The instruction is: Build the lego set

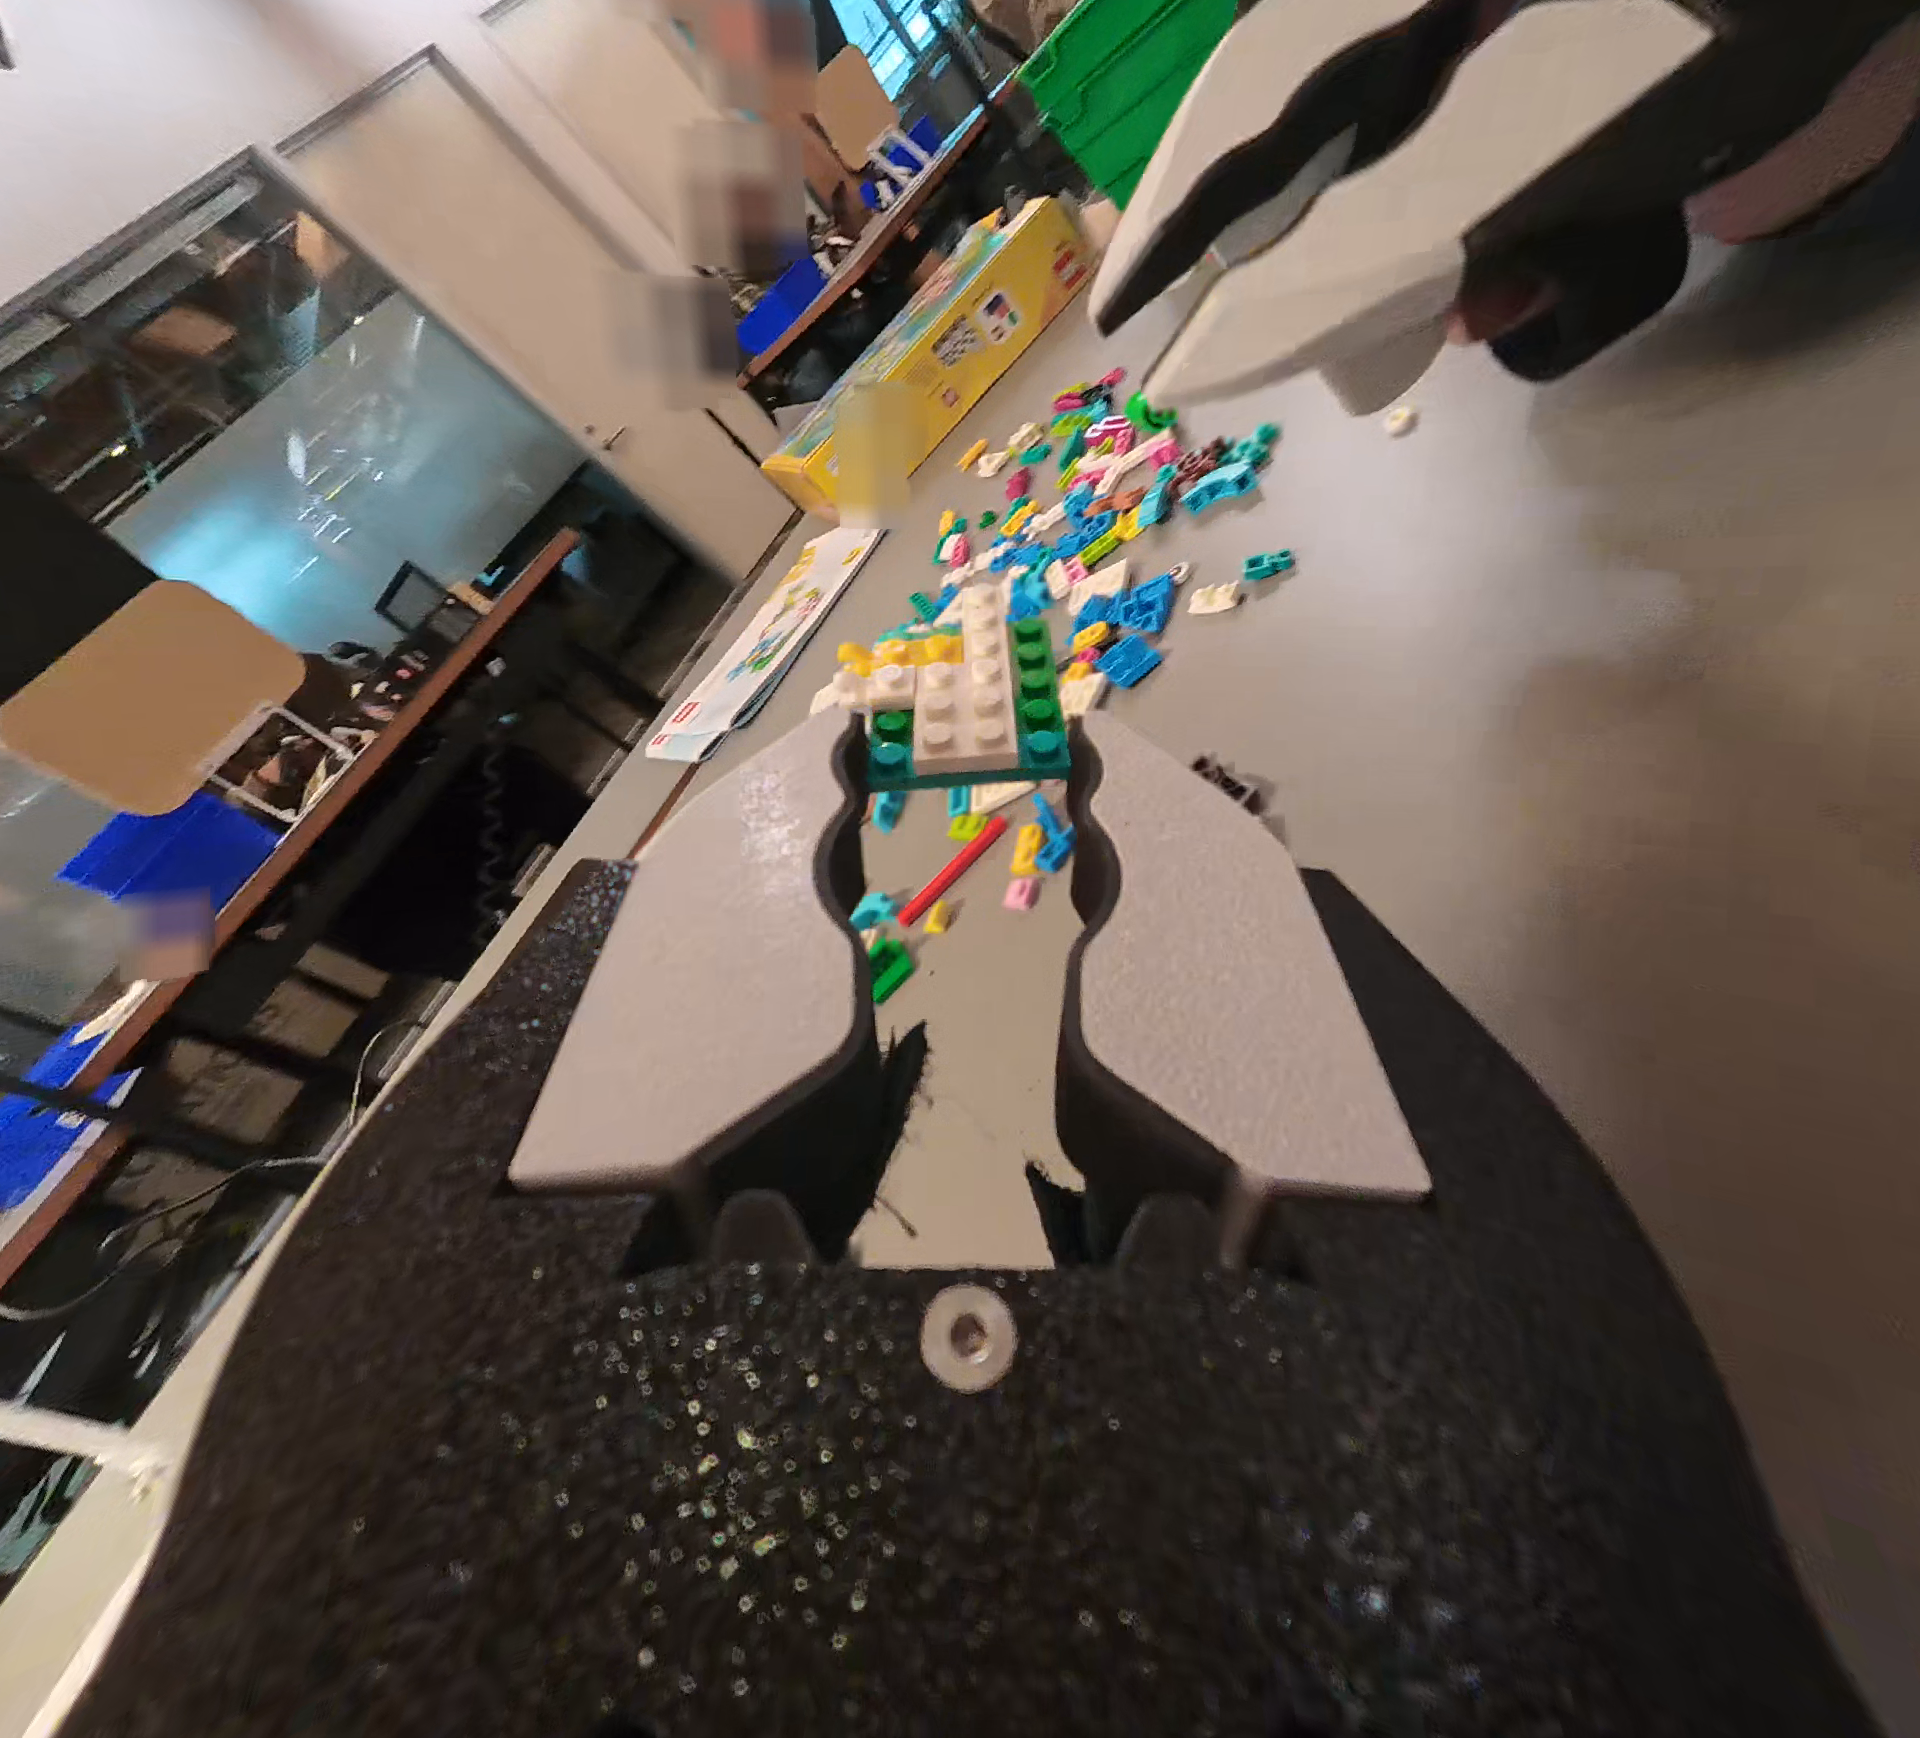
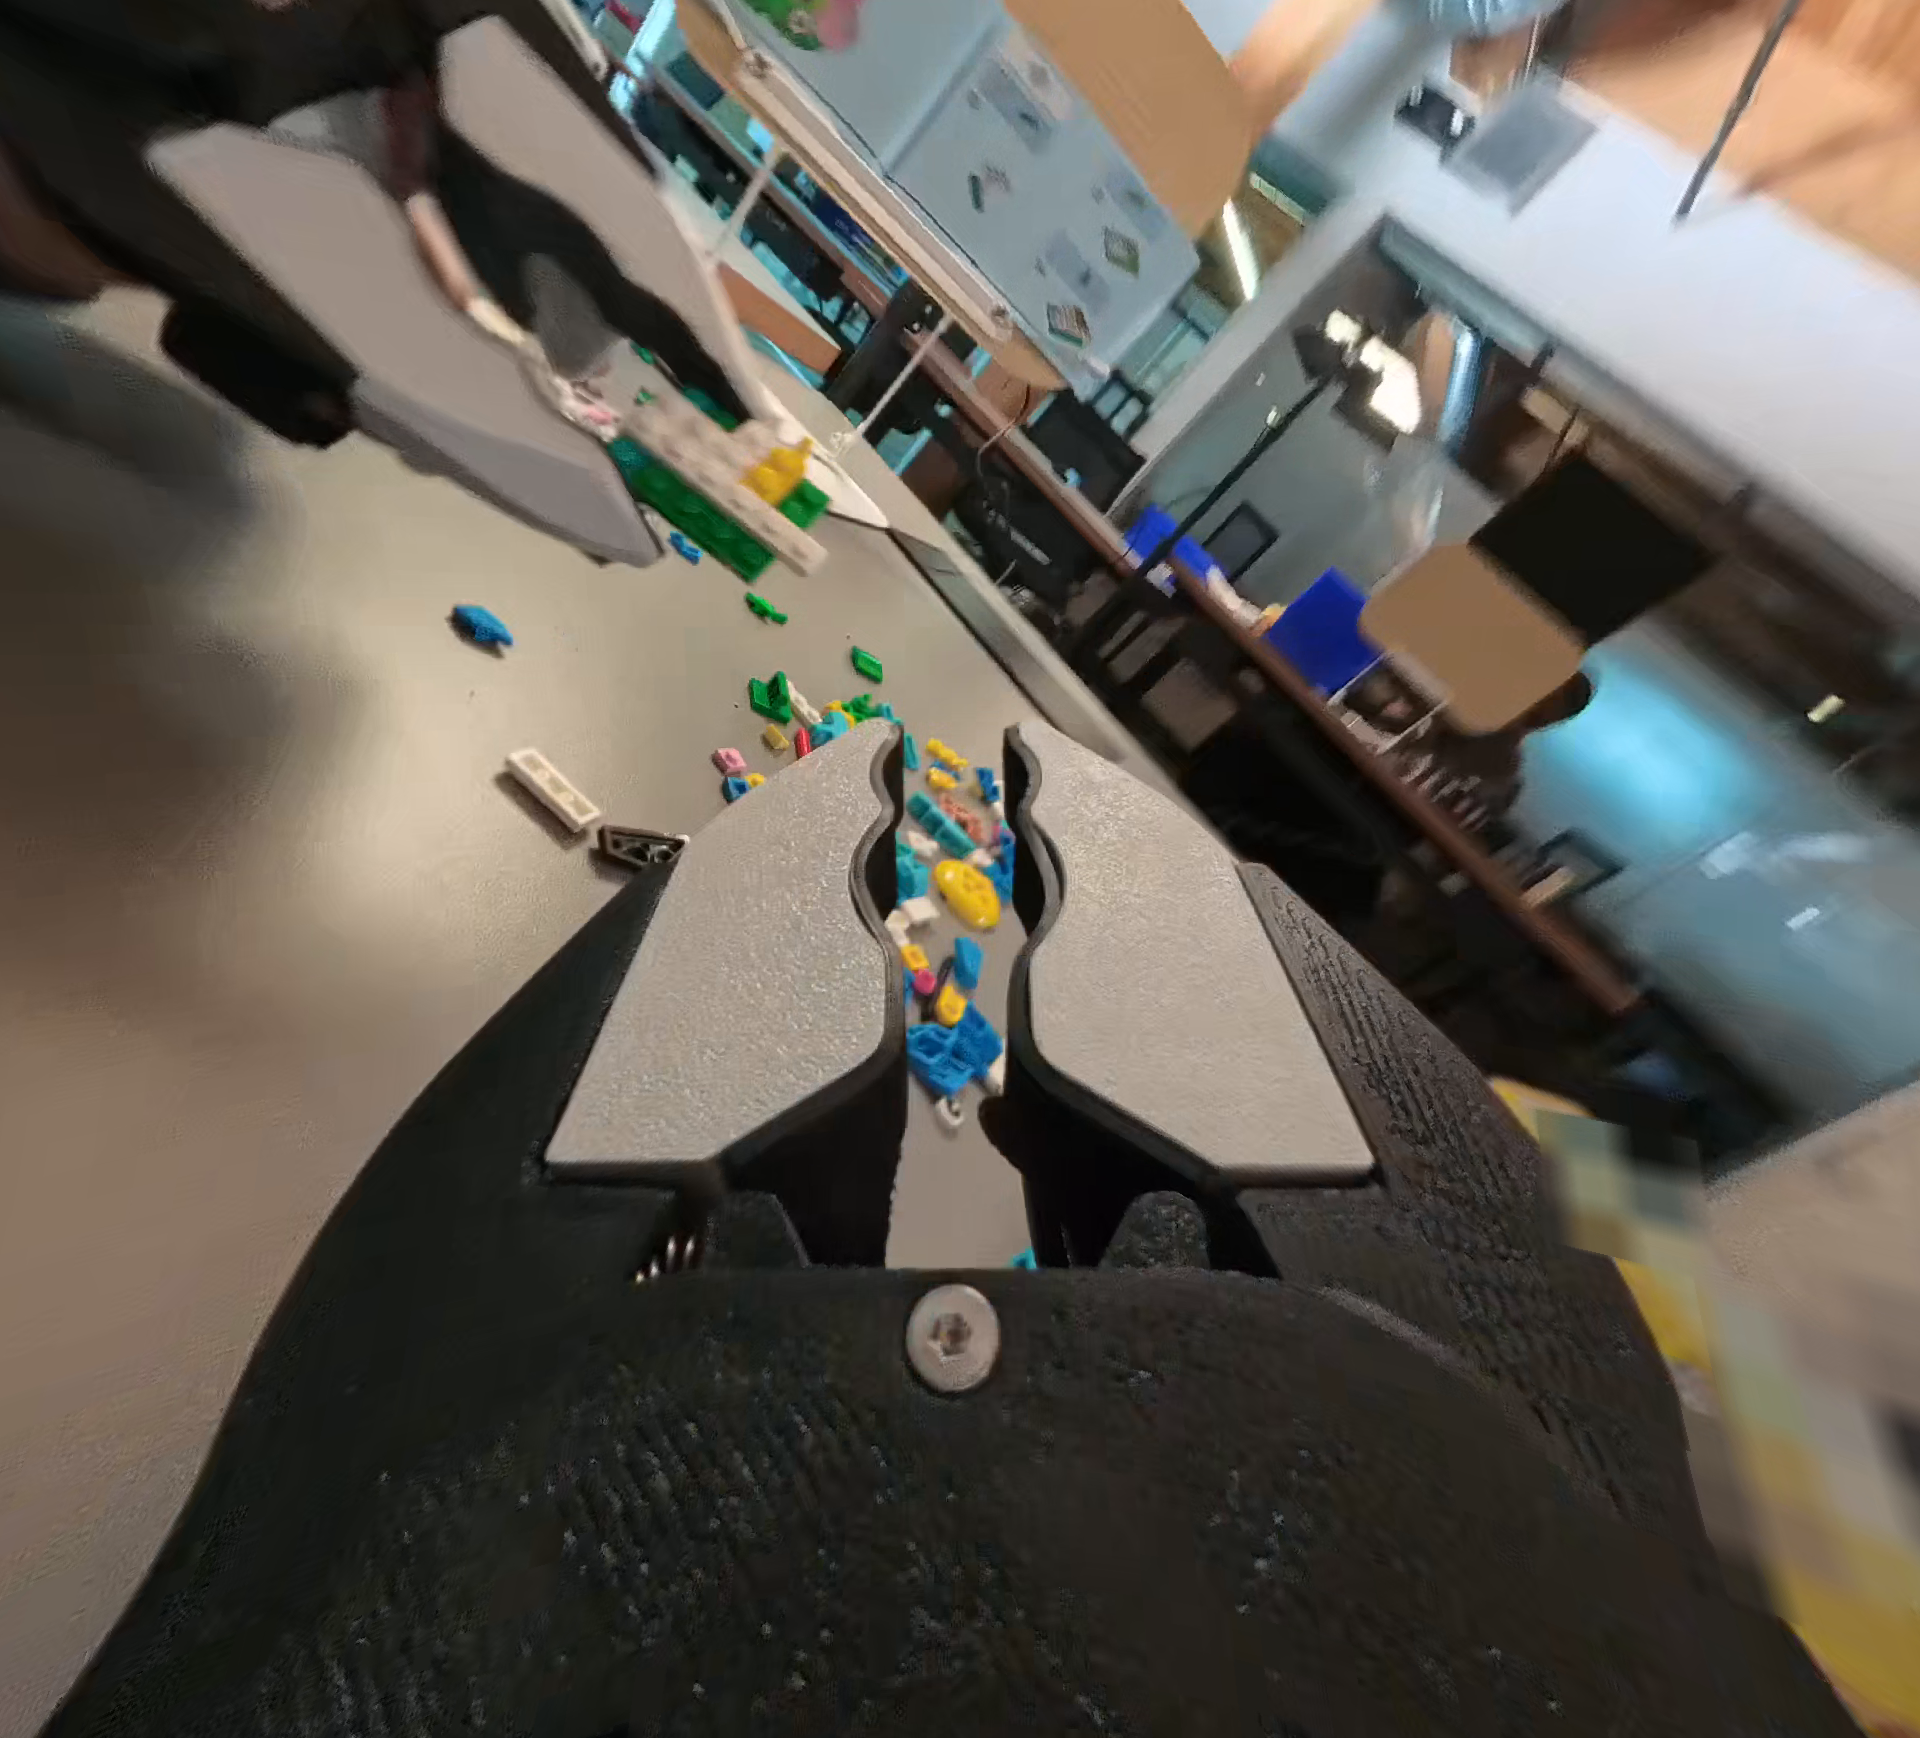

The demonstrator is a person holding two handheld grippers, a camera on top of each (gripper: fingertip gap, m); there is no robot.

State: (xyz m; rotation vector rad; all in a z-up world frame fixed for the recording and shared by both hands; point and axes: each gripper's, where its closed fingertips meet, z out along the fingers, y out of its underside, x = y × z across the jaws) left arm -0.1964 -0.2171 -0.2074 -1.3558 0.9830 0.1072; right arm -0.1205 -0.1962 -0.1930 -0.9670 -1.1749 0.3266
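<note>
My left gripper [image 1: 966,748] is shut on a partly built lego model [image 1: 971,701]: a teal-green base plate with white and green bricks and yellow pieces on top, held above the grey table [image 1: 1558,753]. The model [image 2: 727,499] also shows at the upper left of the right wrist view, in the left gripper [image 2: 675,473]. My right gripper [image 2: 953,738] is slightly open and empty, low over the pile of loose coloured pieces [image 2: 945,867]. In the left wrist view the right gripper [image 1: 1132,353] hangs over the far end of the pile [image 1: 1101,525], beside a small green piece [image 1: 1148,412].
A yellow lego box [image 1: 935,358] and an instruction booklet [image 1: 769,639] lie along the table's left edge. A green bin [image 1: 1143,26] stands at the back. A red rod [image 1: 951,867], a white plate [image 2: 551,789], a dark piece [image 2: 639,847] and a blue piece [image 2: 480,623] lie apart.
</note>
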